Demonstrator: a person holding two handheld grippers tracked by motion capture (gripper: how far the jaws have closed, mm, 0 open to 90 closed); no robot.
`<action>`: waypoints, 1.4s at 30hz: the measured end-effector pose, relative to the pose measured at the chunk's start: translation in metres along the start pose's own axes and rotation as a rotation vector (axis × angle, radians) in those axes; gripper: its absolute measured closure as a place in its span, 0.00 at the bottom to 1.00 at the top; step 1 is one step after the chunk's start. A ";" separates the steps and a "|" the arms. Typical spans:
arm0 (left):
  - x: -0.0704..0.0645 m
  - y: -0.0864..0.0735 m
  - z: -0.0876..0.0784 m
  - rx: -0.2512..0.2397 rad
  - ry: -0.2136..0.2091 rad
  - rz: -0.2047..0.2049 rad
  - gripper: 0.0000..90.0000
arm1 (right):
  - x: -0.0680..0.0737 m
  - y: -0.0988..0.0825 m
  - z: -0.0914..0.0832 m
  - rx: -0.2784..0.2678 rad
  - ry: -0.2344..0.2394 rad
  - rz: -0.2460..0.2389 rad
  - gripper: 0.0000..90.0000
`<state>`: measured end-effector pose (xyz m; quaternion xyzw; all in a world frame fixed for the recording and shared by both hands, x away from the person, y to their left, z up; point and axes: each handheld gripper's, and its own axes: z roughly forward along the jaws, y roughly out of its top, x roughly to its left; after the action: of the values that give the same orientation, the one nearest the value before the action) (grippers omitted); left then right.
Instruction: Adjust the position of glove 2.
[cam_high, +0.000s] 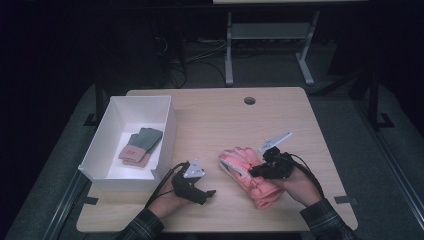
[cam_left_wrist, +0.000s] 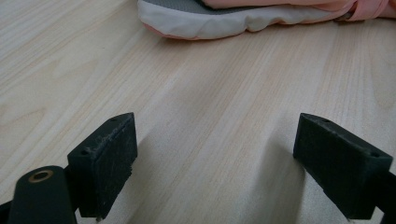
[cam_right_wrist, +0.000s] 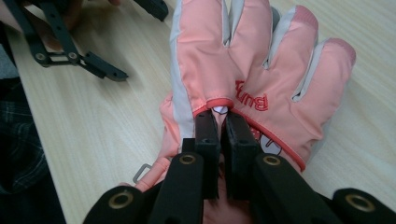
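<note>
Pinching a small fold of the pink ski glove (cam_right_wrist: 261, 70), the right gripper (cam_right_wrist: 226, 122) has its jaws nearly closed on the fabric at the back of the hand, just behind the red lettering. The glove lies flat on the wooden surface (cam_high: 210, 130), right of centre, fingers pointing toward the white box (cam_high: 167, 131). That bite looks thin, only the outer shell gathered between the jaws, so my worry is that a lift would let the fabric slide out, or the heavy cuff would sag and drag. The left gripper (cam_high: 200, 189) hovers low just beside the glove's fingertips, jaws wide and holding nothing, and could bump the glove if it swings in. In the box sits a grey and pink knit glove (cam_high: 141, 146) toward the near end, leaving free floor behind it. Between glove and box wall the surface is bare, an open lane, though the box's tall near-side wall would have to be cleared. The front edge is close to both hands.
</note>
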<state>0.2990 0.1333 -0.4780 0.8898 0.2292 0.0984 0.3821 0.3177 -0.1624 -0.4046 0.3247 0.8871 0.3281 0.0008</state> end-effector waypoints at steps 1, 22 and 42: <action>0.000 0.000 0.000 0.000 0.000 0.000 0.14 | 0.000 0.000 0.002 0.004 -0.002 0.002 0.95; -0.001 0.008 -0.006 0.044 -0.012 -0.032 0.28 | -0.004 -0.007 -0.041 -0.190 -0.042 0.038 0.61; -0.022 0.042 0.006 0.007 -0.181 -0.010 0.99 | -0.043 -0.072 -0.033 -0.044 -0.121 0.123 1.00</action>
<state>0.2960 0.0941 -0.4514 0.8953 0.1987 0.0149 0.3985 0.3028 -0.2475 -0.4300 0.3975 0.8564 0.3270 0.0413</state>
